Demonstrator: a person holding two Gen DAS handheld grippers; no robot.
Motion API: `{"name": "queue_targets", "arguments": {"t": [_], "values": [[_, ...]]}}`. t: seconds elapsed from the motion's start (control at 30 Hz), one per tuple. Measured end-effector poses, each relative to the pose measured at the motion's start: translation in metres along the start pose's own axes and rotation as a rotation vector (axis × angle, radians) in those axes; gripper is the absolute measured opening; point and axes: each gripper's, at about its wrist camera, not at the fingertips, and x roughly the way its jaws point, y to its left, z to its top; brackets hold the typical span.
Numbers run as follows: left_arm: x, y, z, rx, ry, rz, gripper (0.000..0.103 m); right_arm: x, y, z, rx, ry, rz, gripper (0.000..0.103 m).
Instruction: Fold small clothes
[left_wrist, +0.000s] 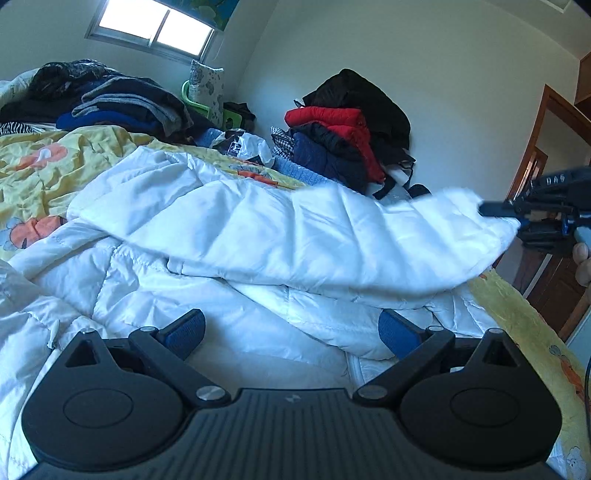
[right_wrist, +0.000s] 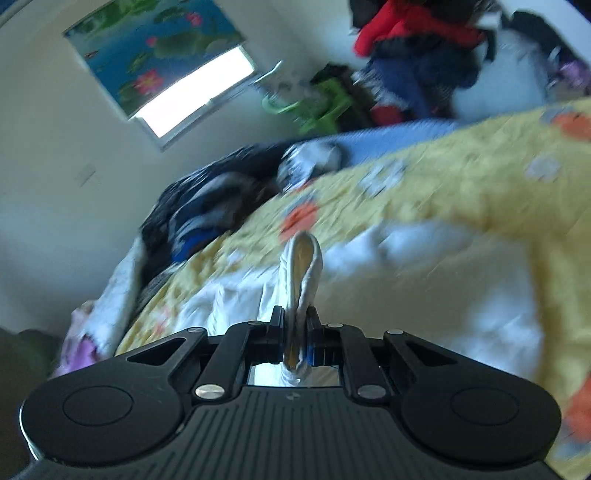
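A white quilted jacket (left_wrist: 207, 266) lies spread on the bed with the yellow flowered sheet (left_wrist: 40, 162). My left gripper (left_wrist: 291, 332) is open and empty, low over the jacket's body. My right gripper (left_wrist: 517, 218) shows at the right edge of the left wrist view, shut on the cuff of the jacket's sleeve (left_wrist: 332, 236) and holding the sleeve lifted across the jacket. In the blurred right wrist view my right gripper (right_wrist: 297, 332) is shut on the white cuff (right_wrist: 301, 273), which sticks up between the jaws.
A pile of dark and blue clothes (left_wrist: 110, 103) lies at the bed's far left. A heap of red, black and navy jackets (left_wrist: 343, 136) stands against the far wall. A green chair (left_wrist: 199, 103) is in the corner. A wooden door (left_wrist: 546, 155) is at right.
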Motion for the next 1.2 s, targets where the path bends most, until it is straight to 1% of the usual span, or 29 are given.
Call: {"name": "queue_targets", "arguments": {"t": [0.07,0.17,0.2,0.27,0.37,0.4,0.43,0.47,0.5,0.53,0.57,0.6,0.63,0.67,0.7,0.73,0.8,0.83,0.87,0.9,0.97,1.0,1.03,1.13,1.2], "values": [[0.001,0.001,0.0,-0.001,0.001,-0.001,0.101,-0.004,-0.024,0.004,0.025,0.002,-0.046,0.016],[0.001,0.001,0.0,-0.001,0.002,-0.001,0.101,-0.002,-0.05,-0.006,0.033,0.017,-0.114,0.016],[0.001,0.001,0.0,-0.001,0.002,-0.001,0.101,-0.003,-0.058,-0.011,0.036,0.012,-0.134,0.012],[0.001,0.001,0.0,-0.001,0.003,-0.001,0.101,-0.003,-0.077,-0.018,0.061,-0.013,-0.18,0.01],[0.002,0.002,0.0,0.001,0.006,0.001,0.101,0.005,-0.103,-0.025,0.127,-0.033,-0.227,0.011],[0.002,0.002,0.0,0.002,0.006,0.002,0.101,0.008,-0.107,-0.029,0.144,-0.04,-0.227,0.011],[0.002,0.002,0.0,0.002,0.005,0.003,0.101,0.009,-0.109,-0.032,0.163,-0.053,-0.207,0.012],[0.001,0.002,0.0,0.001,-0.004,0.006,0.101,0.007,-0.108,-0.036,0.18,-0.069,-0.169,0.012],[-0.002,0.002,0.0,0.003,-0.019,0.003,0.101,0.005,-0.105,-0.038,0.196,-0.082,-0.125,0.016],[-0.006,0.0,0.001,0.01,-0.04,0.0,0.101,0.002,-0.101,-0.04,0.206,-0.089,-0.098,0.017],[-0.013,-0.003,0.004,0.022,-0.069,0.004,0.101,0.001,-0.093,-0.041,0.205,-0.098,-0.064,0.02],[-0.021,-0.007,0.009,0.032,-0.107,-0.001,0.101,0.0,-0.085,-0.04,0.194,-0.099,-0.042,0.036],[-0.028,-0.01,0.017,0.04,-0.152,-0.018,0.101,0.001,-0.073,-0.039,0.161,-0.092,-0.009,0.044],[-0.032,-0.015,0.028,0.059,-0.187,-0.017,0.101,0.003,-0.065,-0.038,0.128,-0.082,0.007,0.053],[-0.03,-0.022,0.043,0.089,-0.204,0.013,0.101,0.008,-0.055,-0.036,0.092,-0.059,0.012,0.052],[-0.024,-0.028,0.058,0.123,-0.203,0.047,0.101,0.012,-0.048,-0.033,0.073,-0.04,0.016,0.052],[0.005,-0.032,0.087,0.187,-0.153,0.1,0.102,0.028,-0.037,-0.03,0.046,-0.009,0.017,0.052],[0.024,-0.031,0.097,0.211,-0.119,0.127,0.102,0.037,-0.034,-0.028,0.039,0.01,0.01,0.052],[0.044,-0.03,0.104,0.245,-0.067,0.147,0.102,0.046,-0.031,-0.027,0.034,0.037,-0.003,0.052],[0.066,-0.029,0.109,0.297,-0.006,0.17,0.102,0.057,-0.031,-0.026,0.025,0.068,-0.029,0.056],[0.102,-0.028,0.106,0.409,0.078,0.245,0.102,0.072,-0.031,-0.028,-0.014,0.094,-0.104,0.057],[0.117,-0.024,0.1,0.454,0.126,0.271,0.102,0.077,-0.031,-0.03,-0.032,0.111,-0.147,0.057],[0.127,-0.018,0.095,0.466,0.161,0.282,0.103,0.082,-0.034,-0.032,-0.046,0.131,-0.175,0.057],[0.133,0.004,0.087,0.368,0.199,0.231,0.103,0.088,-0.045,-0.042,-0.033,0.155,-0.152,0.058],[0.137,0.011,0.085,0.334,0.221,0.21,0.103,0.09,-0.048,-0.047,-0.045,0.163,-0.146,0.057]]}}
